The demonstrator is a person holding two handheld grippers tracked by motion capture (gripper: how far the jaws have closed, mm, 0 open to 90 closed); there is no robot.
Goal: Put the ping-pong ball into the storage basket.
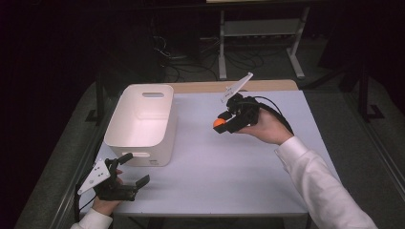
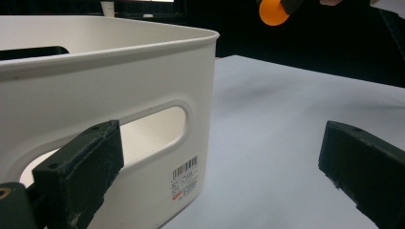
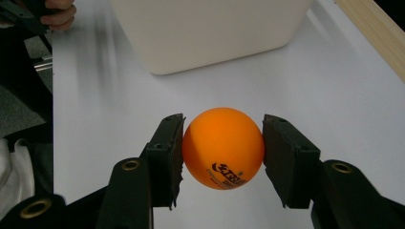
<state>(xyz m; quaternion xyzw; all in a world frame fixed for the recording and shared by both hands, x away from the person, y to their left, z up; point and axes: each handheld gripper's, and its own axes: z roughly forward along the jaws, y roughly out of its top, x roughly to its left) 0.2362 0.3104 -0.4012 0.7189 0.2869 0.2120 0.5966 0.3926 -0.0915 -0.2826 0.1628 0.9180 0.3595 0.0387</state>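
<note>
Right gripper (image 3: pixel 223 160) clamps the orange ball (image 3: pixel 223 148) – lifted, right of the white bin (image 1: pixel 143 119), not yet over it | left gripper (image 1: pixel 128 168) gapes empty by bin's near corner | picked up – drop into bin remains, I judge.

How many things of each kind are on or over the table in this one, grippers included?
Orange ball: 1, clamped in the right gripper above the table.
White bin: 1, standing on the table's left side.
Grippers: 2, the right one and the left gripper, its jaws apart by the bin's near end.
Total: 4.
</note>
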